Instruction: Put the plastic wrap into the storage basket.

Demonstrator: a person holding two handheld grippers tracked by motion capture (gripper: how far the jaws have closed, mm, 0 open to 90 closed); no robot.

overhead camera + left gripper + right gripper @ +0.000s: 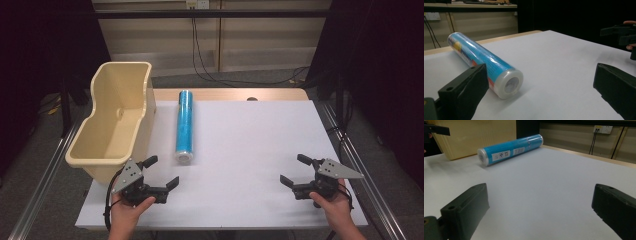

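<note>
A blue plastic-wrapped roll (184, 126) lies flat on the white table (260, 140), its long axis running away from me and its near end pale. A cream plastic bin (114, 120) stands at the table's left edge, just left of the roll. My left gripper (162, 171) is open near the front left, a short way in front of the roll's near end (510, 85). My right gripper (295, 170) is open at the front right, far from the roll (510, 148). Both hold nothing.
A wide stretch of bare white table lies between the two grippers. A wooden strip (230, 94) borders the far edge. Metal rails (45, 175) run along both sides. Cables (210, 70) hang down the wall behind the table.
</note>
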